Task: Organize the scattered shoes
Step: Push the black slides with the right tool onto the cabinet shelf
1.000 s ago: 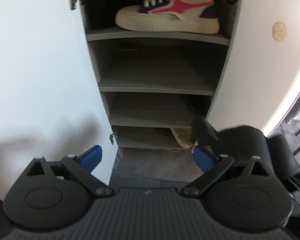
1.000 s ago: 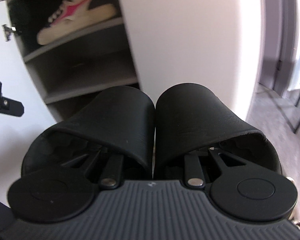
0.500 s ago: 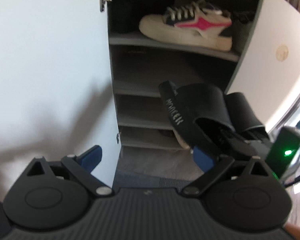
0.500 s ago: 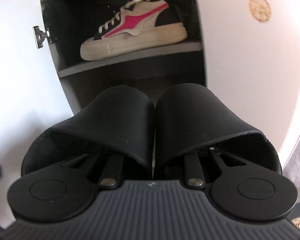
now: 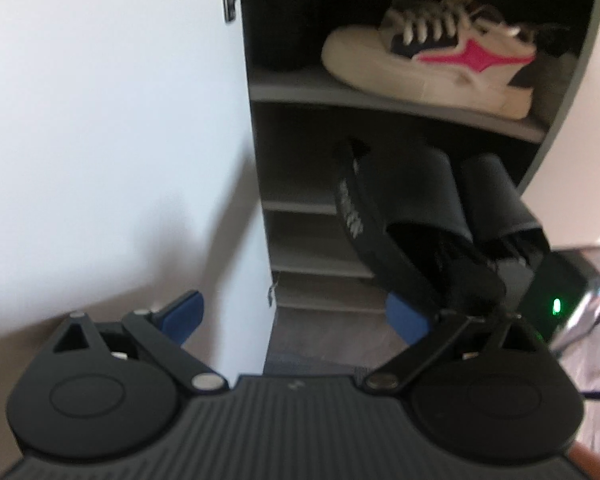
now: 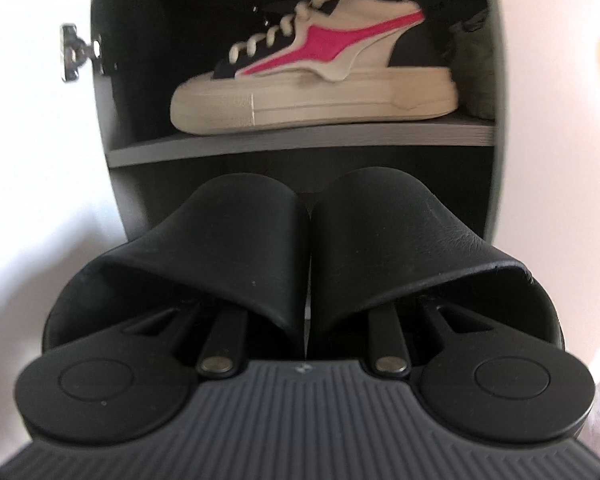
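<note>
- Two black slides [image 6: 308, 248] sit pinched together in your right gripper [image 6: 306, 320] jaws, frame centre, below the sneaker [image 6: 316, 80] shelf [image 6: 300, 140].
- Left gripper [image 5: 296, 316] jaws gape empty.
- Loose pinch could drop one slide; toes could catch that shelf edge.

Two slides [image 6: 308, 264] sat side by side on the right claw [image 6: 306, 320] — one over each finger — pointing into the cabinet [image 5: 256, 184]. Ahead of and above the claw, a sneaker [image 6: 316, 80] lay on a shelf [image 6: 300, 142]. The door [image 5: 108, 128] stood left of the left claw [image 5: 296, 316]; the slides hung ahead to its right — lower shelves behind them.
</note>
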